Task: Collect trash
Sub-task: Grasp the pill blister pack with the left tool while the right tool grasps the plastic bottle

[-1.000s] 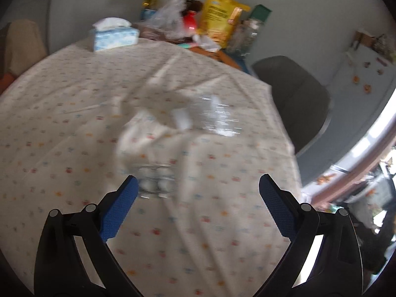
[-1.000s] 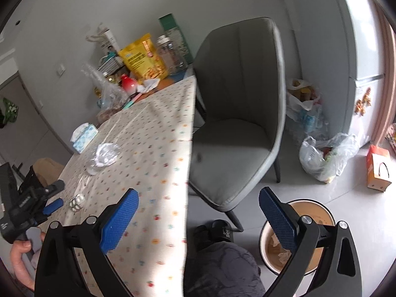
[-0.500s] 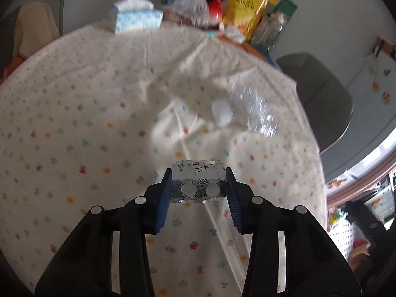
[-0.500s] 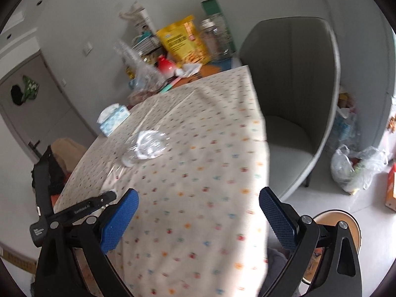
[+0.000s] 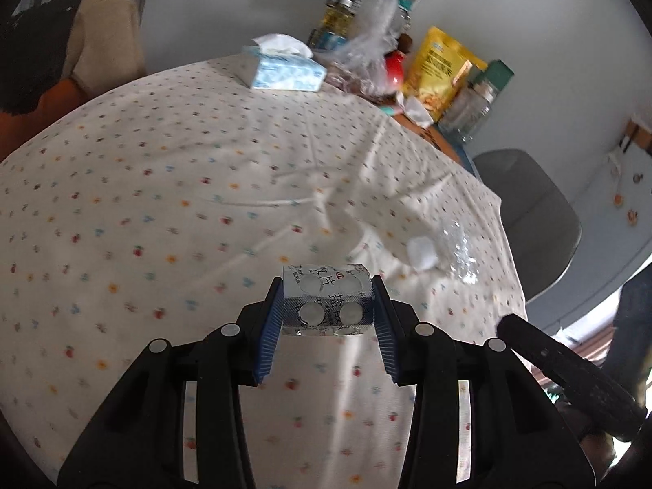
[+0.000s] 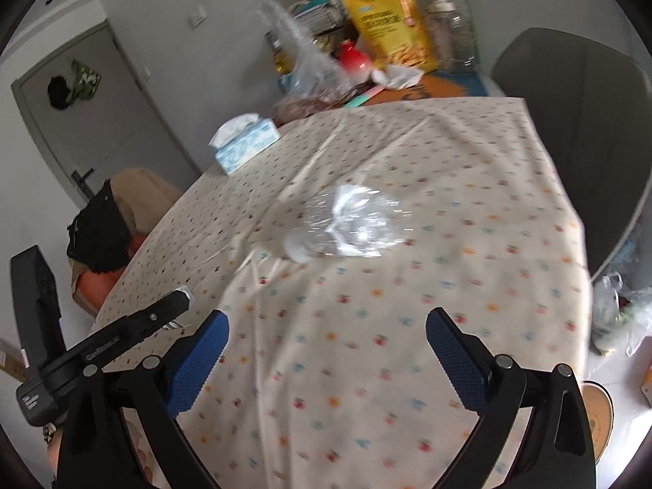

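Note:
My left gripper point(image 5: 328, 305) is shut on a silver pill blister pack point(image 5: 328, 299) and holds it above the dotted tablecloth point(image 5: 163, 187). A crushed clear plastic bottle point(image 5: 452, 252) with a white cap lies on the cloth ahead and to the right of it. In the right wrist view the same bottle point(image 6: 346, 224) lies ahead of my right gripper point(image 6: 326, 342), which is open and empty over the cloth. The left gripper point(image 6: 155, 318) shows at the lower left of that view.
A tissue box point(image 5: 281, 67), a clear bag, a red jar, a yellow snack bag point(image 5: 440, 69) and a glass jar stand at the table's far end. A grey chair point(image 6: 578, 122) stands to the right. Trash bags point(image 6: 619, 309) and a bin point(image 6: 597, 419) are on the floor.
My left gripper closed on the blister pack and lifted it off the cloth. My right gripper swung left from the chair and floor to face the bottle on the table.

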`<state>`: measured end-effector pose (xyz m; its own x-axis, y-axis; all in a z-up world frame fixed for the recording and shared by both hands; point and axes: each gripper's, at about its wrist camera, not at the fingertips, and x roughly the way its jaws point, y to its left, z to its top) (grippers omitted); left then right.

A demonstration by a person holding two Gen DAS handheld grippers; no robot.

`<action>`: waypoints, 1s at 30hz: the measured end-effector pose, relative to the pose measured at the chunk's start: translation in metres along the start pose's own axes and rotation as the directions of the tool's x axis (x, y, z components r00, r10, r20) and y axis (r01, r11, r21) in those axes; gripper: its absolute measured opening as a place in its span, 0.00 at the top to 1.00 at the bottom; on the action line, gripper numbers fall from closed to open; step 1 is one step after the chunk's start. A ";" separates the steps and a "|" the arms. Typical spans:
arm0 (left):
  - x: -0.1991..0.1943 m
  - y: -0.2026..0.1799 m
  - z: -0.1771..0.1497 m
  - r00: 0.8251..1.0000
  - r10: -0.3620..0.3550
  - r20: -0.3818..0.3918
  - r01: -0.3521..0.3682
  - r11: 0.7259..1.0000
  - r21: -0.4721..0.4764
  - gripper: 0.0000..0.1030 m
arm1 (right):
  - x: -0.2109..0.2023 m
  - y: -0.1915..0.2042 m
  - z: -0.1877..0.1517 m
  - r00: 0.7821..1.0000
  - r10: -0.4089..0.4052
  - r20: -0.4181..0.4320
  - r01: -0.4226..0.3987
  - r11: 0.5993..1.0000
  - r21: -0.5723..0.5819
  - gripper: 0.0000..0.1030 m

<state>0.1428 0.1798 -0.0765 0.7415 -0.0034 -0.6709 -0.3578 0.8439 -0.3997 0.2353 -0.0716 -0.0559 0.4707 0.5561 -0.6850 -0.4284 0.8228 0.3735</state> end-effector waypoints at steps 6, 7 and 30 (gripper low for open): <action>-0.009 0.031 0.006 1.000 -0.006 0.025 0.007 0.998 -0.060 0.59 | 0.034 0.029 0.013 0.999 -0.003 -0.054 0.004 1.000 0.023 0.09; -0.010 0.035 0.007 1.000 -0.008 0.028 0.010 0.998 -0.065 0.59 | 0.038 0.031 0.014 0.998 -0.006 -0.056 0.008 0.999 0.034 0.08; -0.020 0.103 0.014 0.999 -0.004 0.054 0.013 0.985 -0.170 0.59 | 0.095 0.013 0.043 0.925 -0.368 -0.095 0.379 0.874 0.305 0.08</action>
<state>0.0998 0.2743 -0.0955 0.7728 0.0224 -0.6343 -0.4390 0.7406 -0.5087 0.3077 -0.0033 -0.0895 0.5197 0.1999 -0.8306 0.0394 0.9656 0.2570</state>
